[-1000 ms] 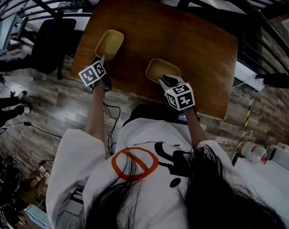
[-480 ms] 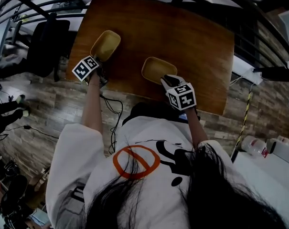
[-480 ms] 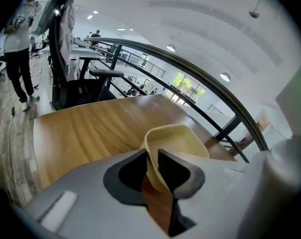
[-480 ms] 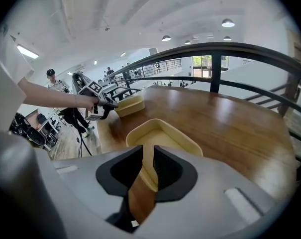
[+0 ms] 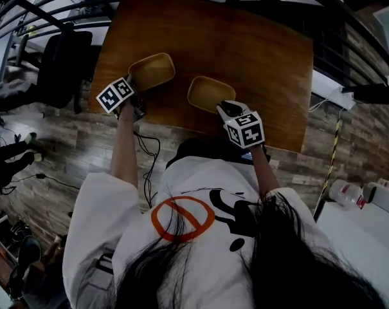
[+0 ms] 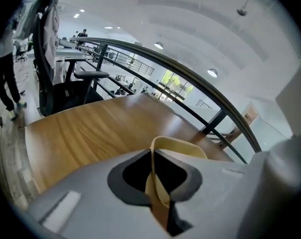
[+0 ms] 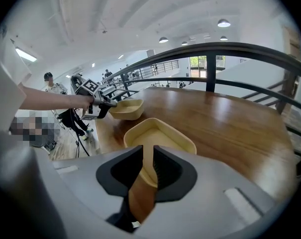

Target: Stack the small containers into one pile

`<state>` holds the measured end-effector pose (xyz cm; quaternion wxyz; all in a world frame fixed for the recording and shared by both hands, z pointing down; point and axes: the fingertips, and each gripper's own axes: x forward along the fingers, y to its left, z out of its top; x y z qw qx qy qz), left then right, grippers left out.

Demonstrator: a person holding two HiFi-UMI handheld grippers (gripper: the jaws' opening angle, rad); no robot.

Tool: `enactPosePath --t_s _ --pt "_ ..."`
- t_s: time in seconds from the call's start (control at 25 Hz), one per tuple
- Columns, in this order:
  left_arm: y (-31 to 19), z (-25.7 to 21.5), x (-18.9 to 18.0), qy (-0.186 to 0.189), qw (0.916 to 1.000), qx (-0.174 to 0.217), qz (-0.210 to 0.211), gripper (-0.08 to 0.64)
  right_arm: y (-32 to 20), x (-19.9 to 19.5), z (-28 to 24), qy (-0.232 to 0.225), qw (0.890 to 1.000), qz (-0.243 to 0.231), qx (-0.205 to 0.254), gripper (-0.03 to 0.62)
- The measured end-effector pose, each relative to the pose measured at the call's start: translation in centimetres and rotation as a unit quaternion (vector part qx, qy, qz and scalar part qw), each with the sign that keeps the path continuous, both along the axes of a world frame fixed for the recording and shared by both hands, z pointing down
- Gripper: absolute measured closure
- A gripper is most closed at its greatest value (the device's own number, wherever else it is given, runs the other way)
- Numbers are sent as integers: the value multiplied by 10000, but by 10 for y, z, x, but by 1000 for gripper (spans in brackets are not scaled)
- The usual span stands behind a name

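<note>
My left tongs are pinched shut on the rim of one yellow container, which lies just left of the second container, with a small gap between them. My right tongs are clamped on that second container's near rim. Both are over the wooden tabletop.
</note>
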<state>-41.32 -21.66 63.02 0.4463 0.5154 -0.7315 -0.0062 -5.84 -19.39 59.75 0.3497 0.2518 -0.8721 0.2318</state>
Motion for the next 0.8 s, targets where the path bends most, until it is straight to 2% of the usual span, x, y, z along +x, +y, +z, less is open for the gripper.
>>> enactPosePath --t_s 0.2,0.36,0.64,0.8 --pt "-15 -28 31 163 9980 370 492 545 1 8 -2 -56 9999 115 19 508" --pt "-27 -52 73 366 9920 711 979 545 2 16 -3 -82 9997 245 45 508" --pt "-41 -71 169 644 9723 847 2084 545 4 44 -5 -103 9979 630 50 508" --pt "-40 -64 212 510 9599 665 2674 545 7 59 -4 -99 9966 811 47 508"
